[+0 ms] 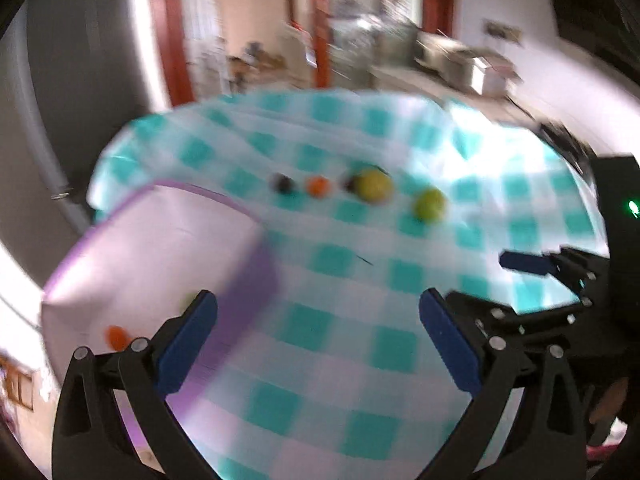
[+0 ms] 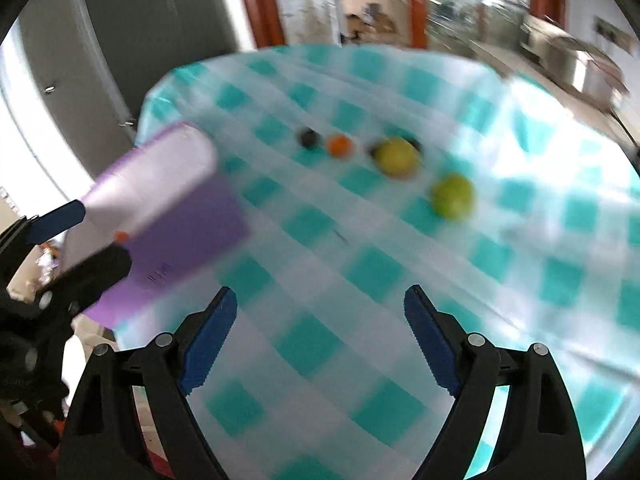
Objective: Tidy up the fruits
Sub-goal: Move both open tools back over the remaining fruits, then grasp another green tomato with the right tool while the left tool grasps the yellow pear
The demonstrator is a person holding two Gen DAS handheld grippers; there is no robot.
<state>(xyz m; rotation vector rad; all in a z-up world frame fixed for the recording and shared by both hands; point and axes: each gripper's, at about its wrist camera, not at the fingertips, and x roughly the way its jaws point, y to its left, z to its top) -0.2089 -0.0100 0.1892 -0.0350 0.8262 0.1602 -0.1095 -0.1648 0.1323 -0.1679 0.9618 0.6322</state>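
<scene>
Both grippers, left gripper [image 1: 318, 310] and right gripper [image 2: 320, 308], hung spread wide and held nothing. Fruits [image 2: 394, 158] sat in a row near the table's [image 2: 520, 280] far edge, so grabbing one for the purple box [image 1: 160, 240] looked next.

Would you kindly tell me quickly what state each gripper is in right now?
Left gripper: open, jaws wide apart, holding nothing.
Right gripper: open, jaws wide apart, holding nothing.

This looks like a home. A table wears a soft cloth [image 2: 360, 272] with green and white squares, like at meal time. Behind it stand red-brown wooden door frames [image 1: 172, 32] and a grey door [image 2: 132, 28]. Past the frames is another room, too blurry to make out.
</scene>
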